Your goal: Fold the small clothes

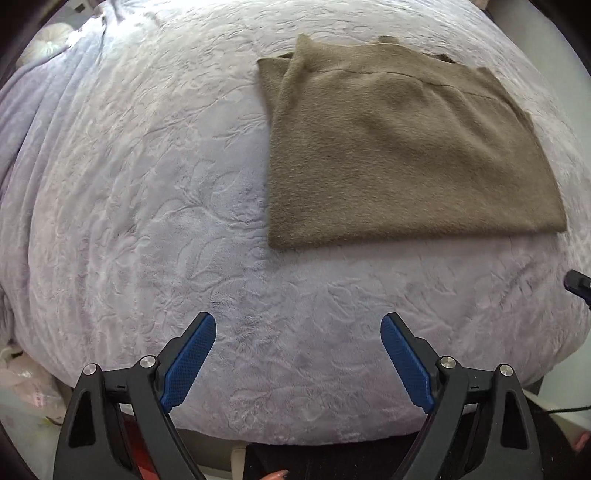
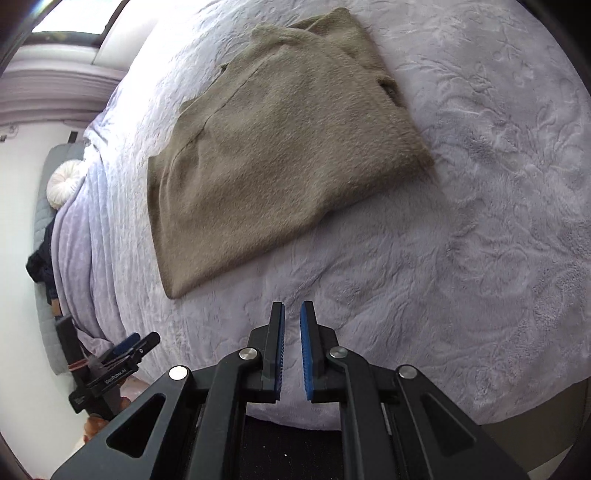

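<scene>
A small olive-brown fleece garment (image 1: 402,147) lies folded flat on the lilac bed cover (image 1: 147,221). It also shows in the right wrist view (image 2: 280,144). My left gripper (image 1: 298,325) is open and empty, above the cover near the bed's front edge, short of the garment's near edge. My right gripper (image 2: 291,314) has its jaws nearly together with a narrow gap and nothing between them, also short of the garment. The left gripper shows in the right wrist view (image 2: 129,345) at the lower left. A dark tip of the right gripper (image 1: 578,284) shows at the right edge of the left wrist view.
The embossed lilac cover (image 2: 480,221) spans the bed. A round white cushion (image 2: 64,184) lies at the head end, also in the left wrist view (image 1: 48,40). Dark clothing (image 2: 42,266) hangs at the bed's side. A window (image 2: 70,22) is at the far wall.
</scene>
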